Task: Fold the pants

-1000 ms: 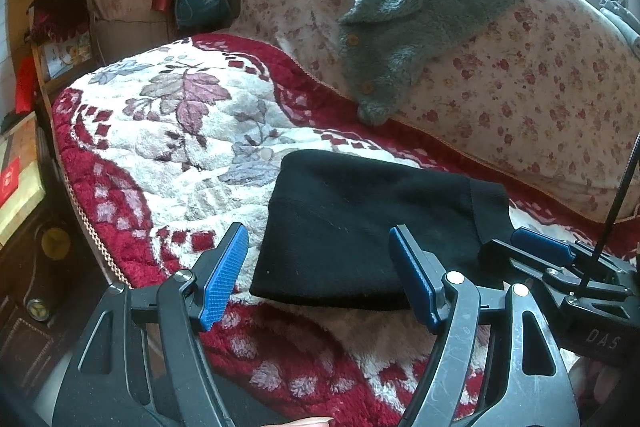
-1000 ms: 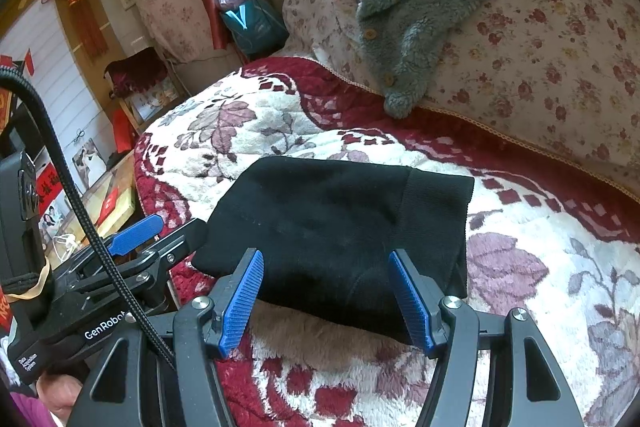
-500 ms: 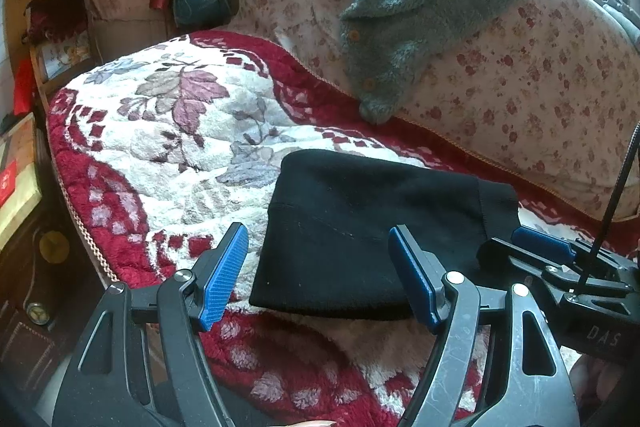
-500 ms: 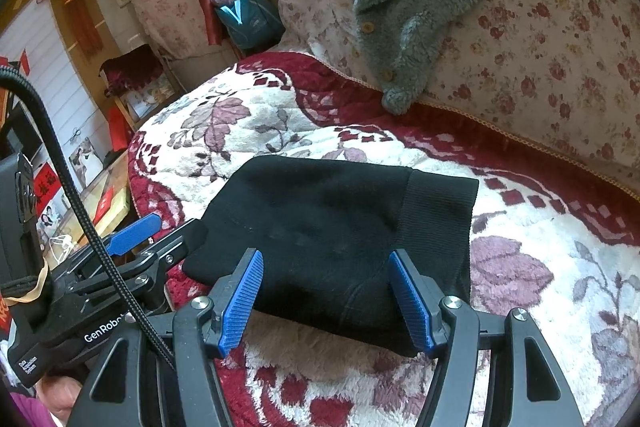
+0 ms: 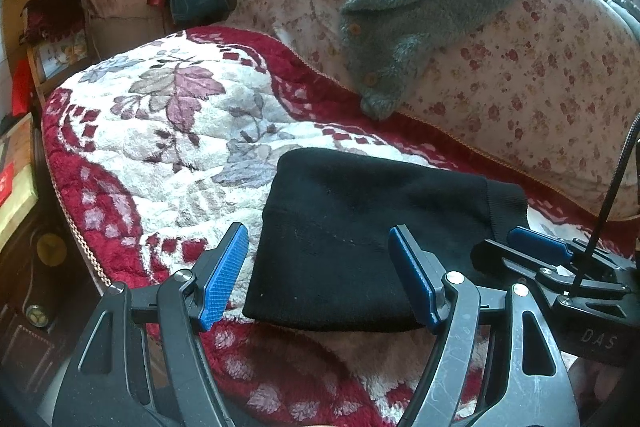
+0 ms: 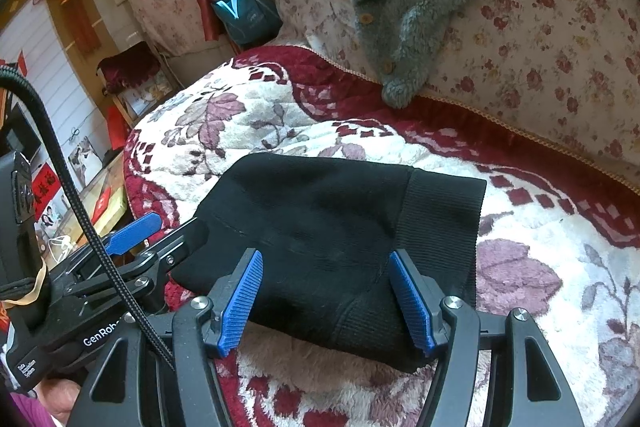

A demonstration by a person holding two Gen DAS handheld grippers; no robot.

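Across floral blanket (image 5: 168, 131), black pants (image 5: 360, 235) folded compact, apparently finished; left gripper (image 5: 316, 279) and right gripper (image 6: 328, 299) hovering near, released, empty, next likely withdrawing.

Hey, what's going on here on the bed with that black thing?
A person is folding black pants on a red and white floral blanket, with a two-finger gripper in each hand. The pants already lie folded into a compact bundle. The left gripper and right gripper both hover at its near edge with jaws open, holding nothing. A grey fleece jacket lies on the flowered quilt behind.
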